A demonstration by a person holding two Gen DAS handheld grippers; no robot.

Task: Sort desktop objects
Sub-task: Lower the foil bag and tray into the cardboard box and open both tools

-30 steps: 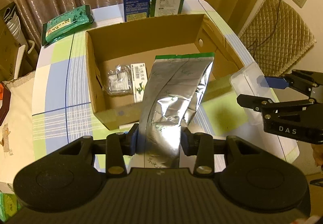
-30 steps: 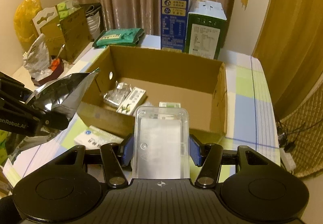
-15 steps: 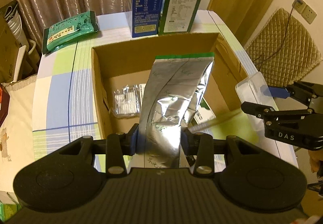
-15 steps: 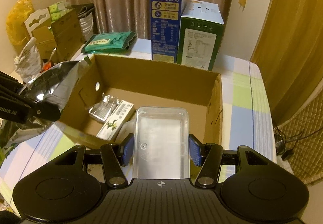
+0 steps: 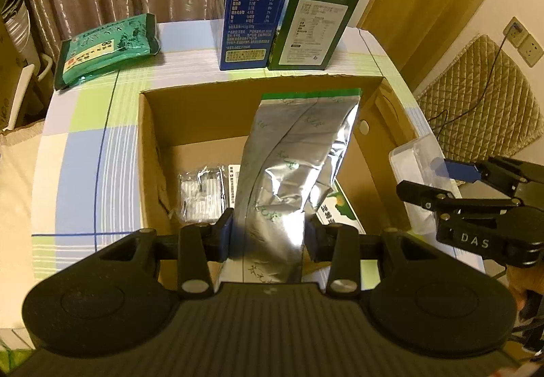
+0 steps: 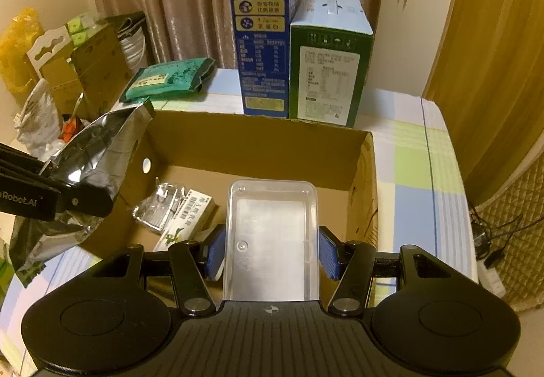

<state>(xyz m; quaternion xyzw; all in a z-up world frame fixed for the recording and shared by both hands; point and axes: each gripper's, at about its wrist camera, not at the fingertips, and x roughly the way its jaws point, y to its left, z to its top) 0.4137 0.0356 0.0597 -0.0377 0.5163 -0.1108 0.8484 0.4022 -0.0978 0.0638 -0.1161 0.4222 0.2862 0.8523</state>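
My left gripper [image 5: 270,236] is shut on a silver foil bag [image 5: 292,166] with a green top band, held over the open cardboard box [image 5: 149,152]. The bag [image 6: 91,166] and that gripper also show at the left of the right wrist view. My right gripper [image 6: 272,253] is shut on a clear plastic container [image 6: 272,234], held over the box's near right part [image 6: 365,193]. In the left wrist view the container [image 5: 418,166] sits in the right gripper [image 5: 452,186] at the box's right wall. Inside the box lie a small foil pack [image 6: 158,207] and a white carton [image 6: 185,220].
A blue milk carton [image 6: 263,47] and a green carton [image 6: 328,61] stand behind the box. A green tea packet [image 5: 105,50] lies at the table's far left corner. Boxes and bags crowd the left beyond the table [image 6: 418,152]; a quilted chair [image 5: 482,105] stands right.
Both grippers have moved forward with their loads, from before the box's near wall to over its inside. Both grips are unchanged.
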